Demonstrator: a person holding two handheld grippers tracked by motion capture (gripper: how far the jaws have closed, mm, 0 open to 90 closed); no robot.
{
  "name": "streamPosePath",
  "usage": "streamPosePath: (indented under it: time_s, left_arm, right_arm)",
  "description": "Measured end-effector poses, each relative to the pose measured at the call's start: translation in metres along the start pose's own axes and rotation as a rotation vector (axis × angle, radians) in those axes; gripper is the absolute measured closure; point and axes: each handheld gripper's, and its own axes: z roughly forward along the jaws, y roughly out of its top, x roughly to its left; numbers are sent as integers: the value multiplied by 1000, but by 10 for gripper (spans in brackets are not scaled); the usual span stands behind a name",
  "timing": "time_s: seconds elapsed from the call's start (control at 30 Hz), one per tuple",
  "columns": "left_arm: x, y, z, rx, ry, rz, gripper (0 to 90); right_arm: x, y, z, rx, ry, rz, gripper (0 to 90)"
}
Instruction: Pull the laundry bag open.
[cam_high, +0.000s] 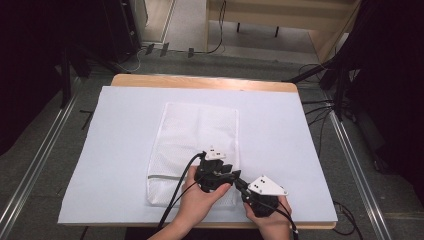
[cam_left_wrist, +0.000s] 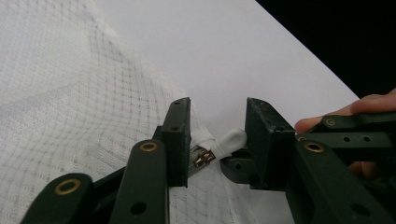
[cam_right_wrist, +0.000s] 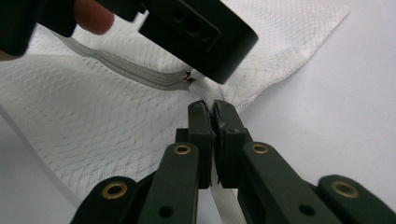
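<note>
the thin, limp mesh bag near the table's front edge bunches easily, so the right gripper pinches its white edge tab closed while the left gripper spreads open around the small zipper pull, the best hold.

Table, white sheet, mesh bag

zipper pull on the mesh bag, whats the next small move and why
Probably close the left gripper on the zipper pull: its jaws stand open on either side of it, while the right gripper is already shut on the white tab at the mesh bag's edge, holding it steady.
</note>
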Motion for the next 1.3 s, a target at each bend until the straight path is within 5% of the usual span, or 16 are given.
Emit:
streamPosePath:
  time_s: [0.37,0.63,1.3]
  left_arm:
    - [7,-5,-9,1,-62,6,752]
    - [18,-11,-12,20,-93,-35,848]
    - [21,-15,-8,30,-122,-14,874]
  right_arm:
    - [-3,-1,0,2,-9,10,884]
    - [-6,-1,-1,-3,-21,18,884]
    - [-7,0,-4,-18,-10,26,884]
